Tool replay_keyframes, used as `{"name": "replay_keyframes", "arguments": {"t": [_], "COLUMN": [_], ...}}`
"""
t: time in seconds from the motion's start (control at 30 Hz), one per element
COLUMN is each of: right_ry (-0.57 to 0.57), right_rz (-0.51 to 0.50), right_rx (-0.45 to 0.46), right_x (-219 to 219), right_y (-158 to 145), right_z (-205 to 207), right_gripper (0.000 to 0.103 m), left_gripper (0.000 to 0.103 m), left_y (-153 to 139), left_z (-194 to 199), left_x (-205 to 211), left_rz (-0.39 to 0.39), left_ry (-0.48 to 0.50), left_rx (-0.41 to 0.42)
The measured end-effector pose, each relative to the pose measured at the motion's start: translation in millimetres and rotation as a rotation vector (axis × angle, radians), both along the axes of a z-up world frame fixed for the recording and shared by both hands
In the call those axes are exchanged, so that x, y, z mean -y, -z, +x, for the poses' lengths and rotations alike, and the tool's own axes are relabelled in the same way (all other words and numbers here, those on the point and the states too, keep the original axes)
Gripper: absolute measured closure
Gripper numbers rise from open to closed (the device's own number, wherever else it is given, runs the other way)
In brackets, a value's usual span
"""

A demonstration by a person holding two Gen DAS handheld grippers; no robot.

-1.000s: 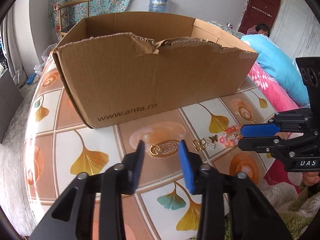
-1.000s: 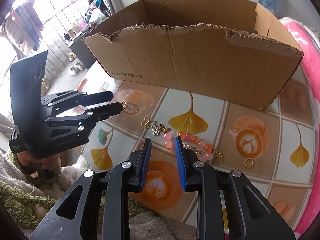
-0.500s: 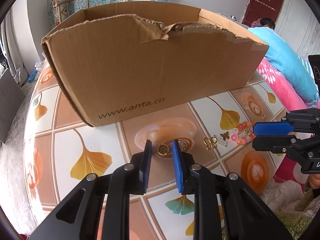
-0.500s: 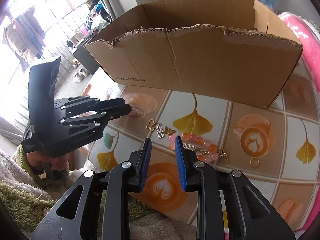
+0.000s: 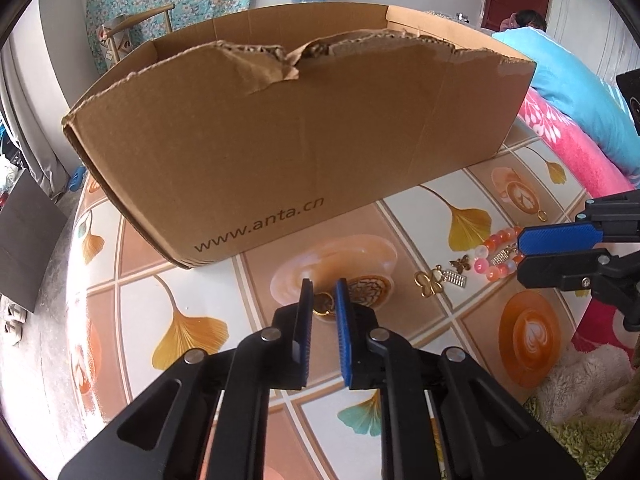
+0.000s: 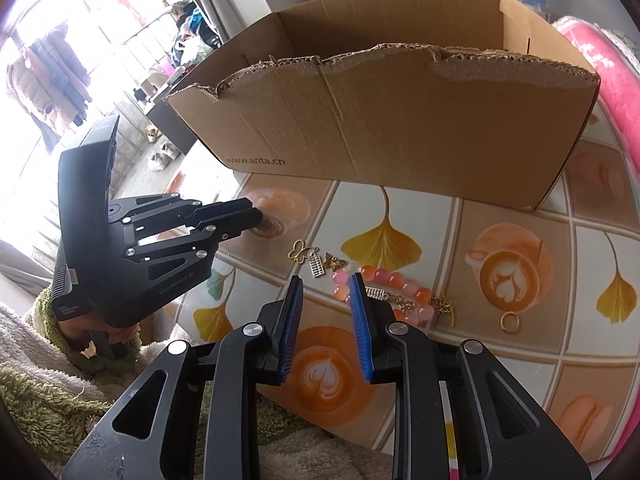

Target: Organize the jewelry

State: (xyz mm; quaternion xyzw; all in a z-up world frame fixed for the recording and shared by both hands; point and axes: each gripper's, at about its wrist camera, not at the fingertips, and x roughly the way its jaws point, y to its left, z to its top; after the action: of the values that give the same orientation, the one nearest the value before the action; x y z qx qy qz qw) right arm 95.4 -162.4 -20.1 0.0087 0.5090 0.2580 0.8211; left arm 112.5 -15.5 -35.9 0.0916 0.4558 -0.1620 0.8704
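My left gripper [image 5: 323, 295] points down at the patterned table [image 5: 120, 320], and its jaws have just been closing around one gold ring [image 5: 322, 305] that lies flat on the table between the blue pads [image 5: 343, 332]; a narrow gap is left, and I cannot tell whether the pads press on the ring. Just right of it lies one round filigree pendant [image 5: 367, 289], touching or nearly touching the ring. My right gripper [image 6: 325, 287] hangs over the other pieces with its jaws partly apart and nothing between them. Below its tips lies one bracelet of pink and orange beads [image 6: 394, 286] with a gold chain through its middle. Left of the bracelet I count three small charms: one open gold butterfly outline [image 6: 298, 251], one silver abacus charm [image 6: 316, 266] and one small solid butterfly [image 6: 333, 261], close together. One more gold ring [image 6: 509, 322] lies alone to the right of the bracelet, apart from it. Behind all of this stands one open cardboard box [image 6: 400, 128] with a torn front edge and a printed web address; I cannot see what lies inside. A fuzzy green and white sleeve [image 6: 36, 384] shows by my left hand
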Motion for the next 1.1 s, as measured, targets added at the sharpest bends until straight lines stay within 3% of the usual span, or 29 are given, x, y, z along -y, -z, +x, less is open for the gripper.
{"name": "replay_keyframes", "arguments": {"t": [0.8,1.1], "right_ry": [-0.006,-0.037], "right_rz": [-0.018,-0.119], "right_rx": [0.015,0.045], "right_x": [-6,-28], "right_y": [-5,1], "right_z": [-6,-1], "right_gripper": [0.078,0.078], "left_gripper": [0.092,0.092], "left_y": [-1,-1], "left_z": [-5,-7], "left_x": [-6,-8], "left_rz": [0.0,-0.011], "left_ry": [-0.01,-0.025], "left_rx": [0.009,0.01]}}
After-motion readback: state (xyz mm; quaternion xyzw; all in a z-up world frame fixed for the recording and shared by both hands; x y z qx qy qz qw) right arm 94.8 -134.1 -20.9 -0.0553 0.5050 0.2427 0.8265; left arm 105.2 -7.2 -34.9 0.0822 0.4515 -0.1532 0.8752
